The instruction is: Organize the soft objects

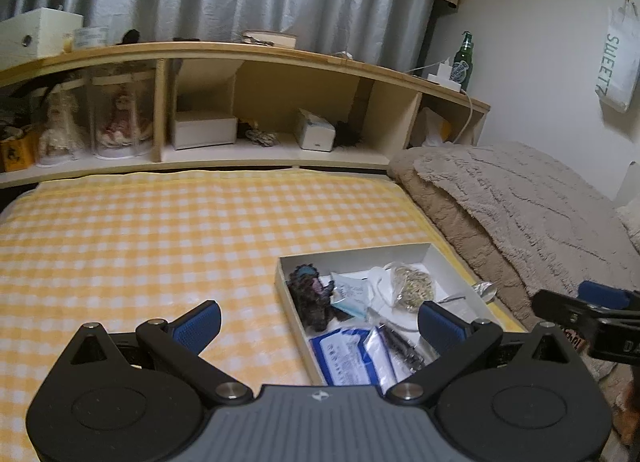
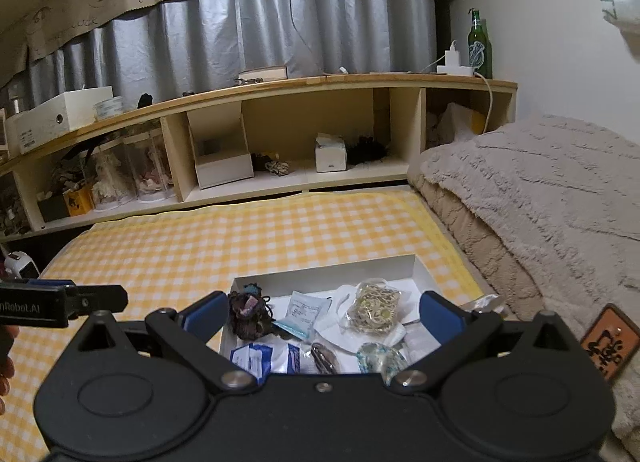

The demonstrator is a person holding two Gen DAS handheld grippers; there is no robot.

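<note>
A shallow white box [image 1: 352, 254] lies on the yellow checked bedsheet [image 1: 140, 229], holding a dark knitted plush [image 1: 310, 298], a clear bag of pale rubber bands [image 1: 412, 286], white and blue packets [image 1: 344, 358] and other small items. My left gripper [image 1: 320, 322] is open and empty, hovering over the box's near left corner. In the right wrist view the box [image 2: 332, 266] lies straight ahead with the plush [image 2: 248, 314], the band bag [image 2: 374, 308] and a glassy patterned piece [image 2: 380, 358]. My right gripper [image 2: 320, 314] is open and empty above its near edge.
A folded beige fleece blanket [image 1: 520, 197] lies right of the box, with an orange tag [image 2: 608, 336]. A wooden headboard shelf [image 1: 260, 53] behind holds boxes, dolls and a green bottle [image 1: 462, 61]. The other gripper shows at the right edge [image 1: 592, 314] and left edge [image 2: 60, 302].
</note>
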